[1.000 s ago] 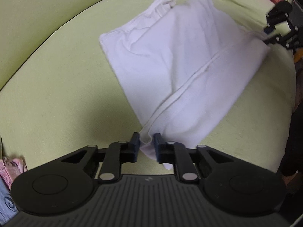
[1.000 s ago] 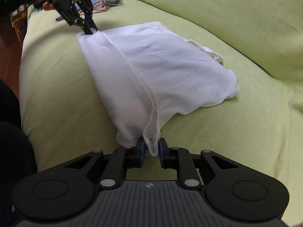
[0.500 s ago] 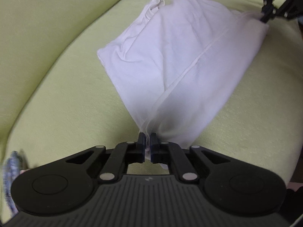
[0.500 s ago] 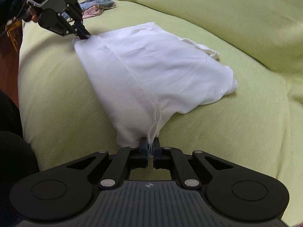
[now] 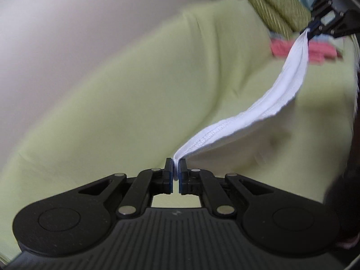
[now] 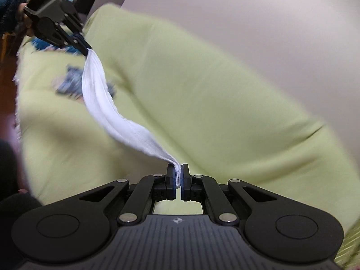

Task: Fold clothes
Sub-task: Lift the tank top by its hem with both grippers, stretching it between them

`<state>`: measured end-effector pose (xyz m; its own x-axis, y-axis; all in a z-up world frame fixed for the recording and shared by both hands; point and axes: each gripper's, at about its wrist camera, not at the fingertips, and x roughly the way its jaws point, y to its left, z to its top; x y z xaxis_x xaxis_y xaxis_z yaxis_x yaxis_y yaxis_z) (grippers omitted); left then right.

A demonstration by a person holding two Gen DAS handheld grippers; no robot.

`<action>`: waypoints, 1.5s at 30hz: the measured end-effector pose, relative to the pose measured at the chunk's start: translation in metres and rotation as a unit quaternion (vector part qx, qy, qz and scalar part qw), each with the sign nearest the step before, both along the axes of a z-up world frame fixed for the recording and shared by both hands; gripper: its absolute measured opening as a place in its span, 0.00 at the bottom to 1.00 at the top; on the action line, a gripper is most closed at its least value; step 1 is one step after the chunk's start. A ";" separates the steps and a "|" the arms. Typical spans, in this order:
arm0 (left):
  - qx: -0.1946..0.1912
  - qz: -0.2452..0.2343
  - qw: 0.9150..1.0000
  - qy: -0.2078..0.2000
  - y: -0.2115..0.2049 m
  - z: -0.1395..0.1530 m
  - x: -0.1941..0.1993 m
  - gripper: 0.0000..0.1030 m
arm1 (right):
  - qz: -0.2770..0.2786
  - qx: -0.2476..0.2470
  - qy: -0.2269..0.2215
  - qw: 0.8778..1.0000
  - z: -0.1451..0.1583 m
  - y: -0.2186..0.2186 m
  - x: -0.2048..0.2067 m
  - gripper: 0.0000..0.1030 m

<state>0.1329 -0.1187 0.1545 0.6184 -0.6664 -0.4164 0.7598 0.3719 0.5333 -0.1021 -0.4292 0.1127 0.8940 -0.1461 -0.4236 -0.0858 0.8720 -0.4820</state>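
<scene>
A soft white ribbed garment (image 5: 258,117), stitched along its hem, hung stretched above the lime-green sofa (image 5: 135,103), sagging between the left hand-held gripper (image 5: 176,175) and the right hand-held gripper (image 6: 177,178), each clenched on one corner.

We see soft, even indoor light in both views, with no glare and no clear source. Motion blur smears the green sofa (image 5: 139,103) and the pink clothes (image 5: 303,51) in the left view, and the blue clothes (image 6: 69,83) in the right view. The left gripper (image 5: 176,171) and right gripper (image 6: 178,175) stay sharp up close, as does the stitched hem of the white cloth (image 5: 243,117). A faint shadow lies under the cloth. Fisheye bending curves the sofa and wall (image 6: 258,22), and the corners darken.
</scene>
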 end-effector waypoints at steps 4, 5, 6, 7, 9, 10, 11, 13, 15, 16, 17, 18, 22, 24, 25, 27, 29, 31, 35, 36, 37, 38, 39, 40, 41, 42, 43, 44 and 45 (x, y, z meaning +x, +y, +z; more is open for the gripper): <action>-0.048 0.011 0.997 -0.052 0.006 0.059 -0.022 0.02 | 0.002 -0.031 -0.051 0.998 0.058 -0.003 -0.019 0.03; -0.057 0.019 0.997 -0.057 0.005 0.068 -0.021 0.02 | 0.002 -0.032 -0.059 0.998 0.067 -0.006 -0.019 0.03; -0.065 0.025 0.996 -0.057 0.004 0.075 -0.019 0.02 | 0.000 -0.032 -0.062 0.998 0.075 -0.010 -0.016 0.03; -0.069 0.031 0.996 -0.047 0.002 0.080 -0.013 0.02 | -0.002 -0.030 -0.064 0.998 0.081 -0.014 -0.011 0.03; -0.069 0.046 0.996 -0.025 -0.007 0.080 0.004 0.02 | -0.007 -0.015 -0.053 0.998 0.084 -0.027 0.010 0.03; -0.064 0.055 0.996 -0.012 -0.014 0.075 0.015 0.02 | -0.010 -0.008 -0.046 0.999 0.084 -0.034 0.023 0.03; -0.056 0.065 0.996 0.002 -0.023 0.068 0.029 0.02 | -0.014 0.001 -0.032 0.999 0.080 -0.041 0.040 0.03; -0.039 0.083 0.996 0.025 -0.042 0.048 0.055 0.02 | -0.024 0.017 0.000 1.000 0.067 -0.055 0.078 0.03; -0.024 0.100 0.994 0.029 -0.059 0.032 0.081 0.04 | -0.034 0.022 0.025 0.999 0.051 -0.067 0.116 0.03; -0.021 0.108 0.994 0.023 -0.067 0.028 0.093 0.04 | -0.041 0.021 0.030 0.999 0.046 -0.073 0.133 0.03; -0.023 0.115 0.993 0.017 -0.074 0.028 0.103 0.04 | -0.048 0.020 0.029 0.998 0.044 -0.079 0.147 0.03; -0.030 0.122 0.992 0.012 -0.080 0.031 0.112 0.04 | -0.055 0.020 0.022 0.998 0.047 -0.085 0.159 0.03; -0.085 0.131 0.988 -0.012 -0.086 0.058 0.131 0.04 | -0.079 0.001 -0.035 0.996 0.071 -0.104 0.181 0.03; -0.101 0.122 0.987 -0.033 -0.088 0.061 0.124 0.04 | -0.084 -0.009 -0.056 0.995 0.080 -0.108 0.180 0.03; -0.104 0.115 0.987 -0.036 -0.089 0.056 0.120 0.04 | -0.080 -0.014 -0.060 0.995 0.077 -0.107 0.177 0.03; -0.096 0.112 0.988 -0.036 -0.090 0.035 0.113 0.04 | -0.072 -0.024 -0.066 0.995 0.068 -0.103 0.170 0.03; -0.075 0.108 0.990 -0.040 -0.088 0.003 0.100 0.04 | -0.062 -0.039 -0.056 0.996 0.041 -0.094 0.161 0.03; -0.045 0.099 0.993 -0.046 -0.085 -0.040 0.083 0.04 | -0.056 -0.041 -0.038 0.997 0.001 -0.082 0.149 0.03; 0.026 0.085 0.996 0.013 -0.075 -0.144 0.055 0.04 | -0.046 -0.046 0.019 0.998 -0.102 -0.050 0.120 0.03; 0.048 0.083 0.995 0.033 -0.073 -0.171 0.051 0.04 | -0.045 -0.041 0.037 0.997 -0.130 -0.041 0.113 0.03; 0.069 0.083 0.993 0.049 -0.070 -0.196 0.046 0.04 | -0.044 -0.035 0.057 0.997 -0.158 -0.032 0.107 0.03; 0.089 0.082 0.991 0.064 -0.068 -0.220 0.042 0.04 | -0.045 -0.025 0.078 0.996 -0.183 -0.023 0.101 0.03; 0.110 0.083 0.988 0.076 -0.067 -0.241 0.039 0.04 | -0.045 -0.016 0.097 0.994 -0.205 -0.016 0.095 0.03; 0.129 0.082 0.985 0.085 -0.065 -0.260 0.035 0.04 | -0.046 -0.007 0.116 0.992 -0.228 -0.008 0.089 0.03; 0.148 0.080 0.982 0.085 -0.062 -0.274 0.031 0.04 | -0.047 -0.003 0.133 0.990 -0.246 0.001 0.083 0.03; 0.162 0.076 0.981 0.081 -0.059 -0.283 0.028 0.04 | -0.048 -0.009 0.142 0.989 -0.255 0.014 0.075 0.03; 0.169 0.073 0.980 0.077 -0.055 -0.288 0.025 0.03 | -0.050 -0.018 0.149 0.987 -0.263 0.024 0.069 0.03; 0.171 0.069 0.980 0.078 -0.049 -0.288 0.022 0.03 | -0.051 -0.029 0.152 0.987 -0.268 0.029 0.066 0.03; 0.166 0.064 0.981 0.083 -0.042 -0.284 0.020 0.03 | -0.052 -0.032 0.153 0.986 -0.270 0.034 0.065 0.03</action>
